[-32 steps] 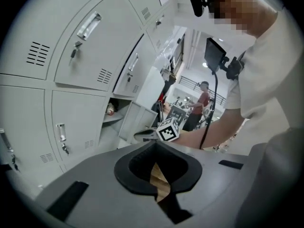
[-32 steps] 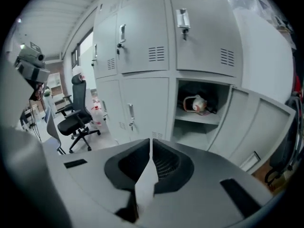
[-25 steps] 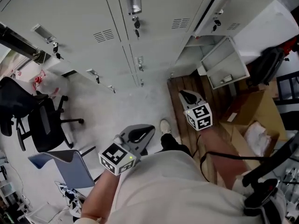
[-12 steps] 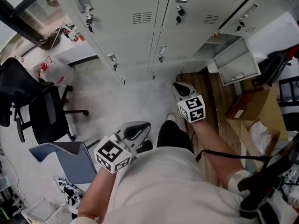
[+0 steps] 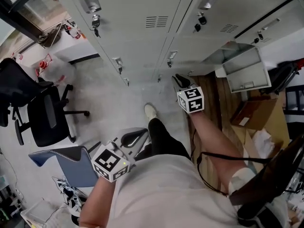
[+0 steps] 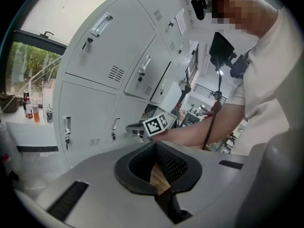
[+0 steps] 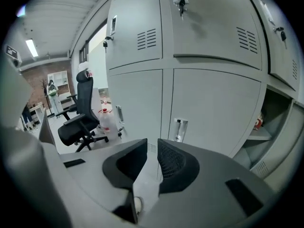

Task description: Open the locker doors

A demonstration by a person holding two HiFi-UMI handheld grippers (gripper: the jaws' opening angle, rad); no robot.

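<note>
At the left of the floor, near the office chair (image 5: 42,118), your left gripper (image 5: 137,136) stayed low by your body, jaws together on nothing. Further right, your right gripper (image 5: 178,81) had moved closer to the lockers (image 5: 142,37), its jaws a slit apart and empty, aimed at the handle (image 7: 179,128) of a closed lower door (image 7: 213,108). At the right, one open door (image 5: 244,75) already hung out. You looked lined up for the next pull, not yet touching.
</note>
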